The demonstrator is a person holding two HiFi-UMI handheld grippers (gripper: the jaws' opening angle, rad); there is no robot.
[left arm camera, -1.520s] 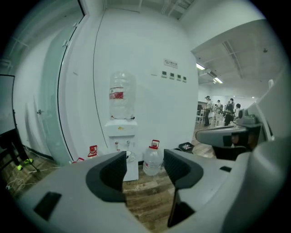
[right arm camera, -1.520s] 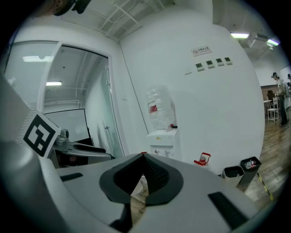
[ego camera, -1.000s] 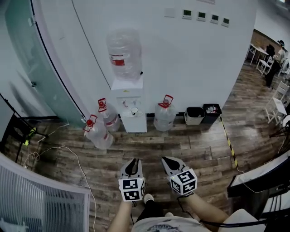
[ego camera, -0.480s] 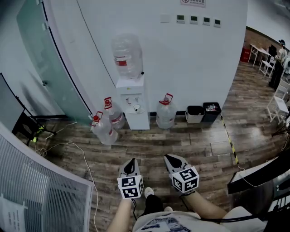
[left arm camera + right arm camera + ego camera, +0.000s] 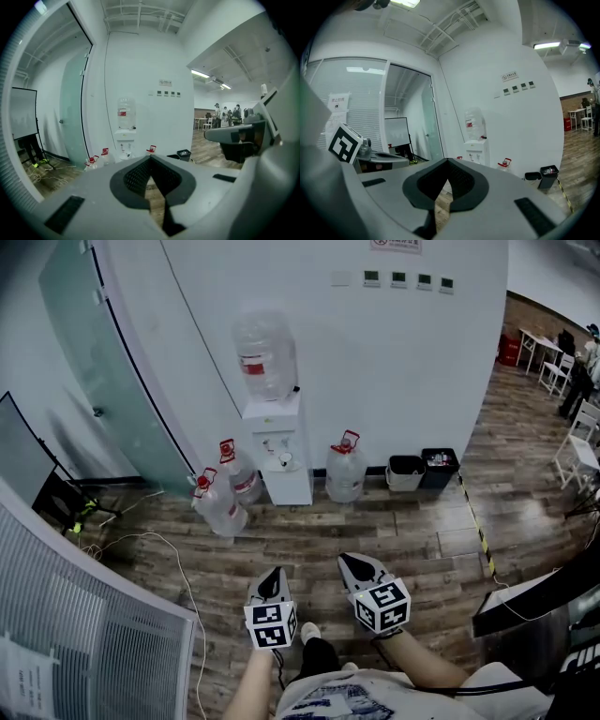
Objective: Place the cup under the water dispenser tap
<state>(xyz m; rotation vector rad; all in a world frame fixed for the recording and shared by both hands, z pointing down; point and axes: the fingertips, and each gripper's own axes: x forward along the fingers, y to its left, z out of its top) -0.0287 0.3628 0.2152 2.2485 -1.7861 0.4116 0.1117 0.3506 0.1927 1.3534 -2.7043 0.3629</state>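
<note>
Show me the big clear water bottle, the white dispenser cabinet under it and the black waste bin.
Big clear water bottle (image 5: 265,357): head view, middle of its body.
White water dispenser cabinet (image 5: 289,486): head view, lower front panel.
Black waste bin (image 5: 439,477): head view, front wall.

Small white cup (image 5: 284,459), on water dispenser (image 5: 287,486) ledge

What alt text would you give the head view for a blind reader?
Looking down from a person's head: the left gripper and right gripper, both shut and empty, point across a wood floor toward a white water dispenser against the wall, with water bottles flanking it.
</note>
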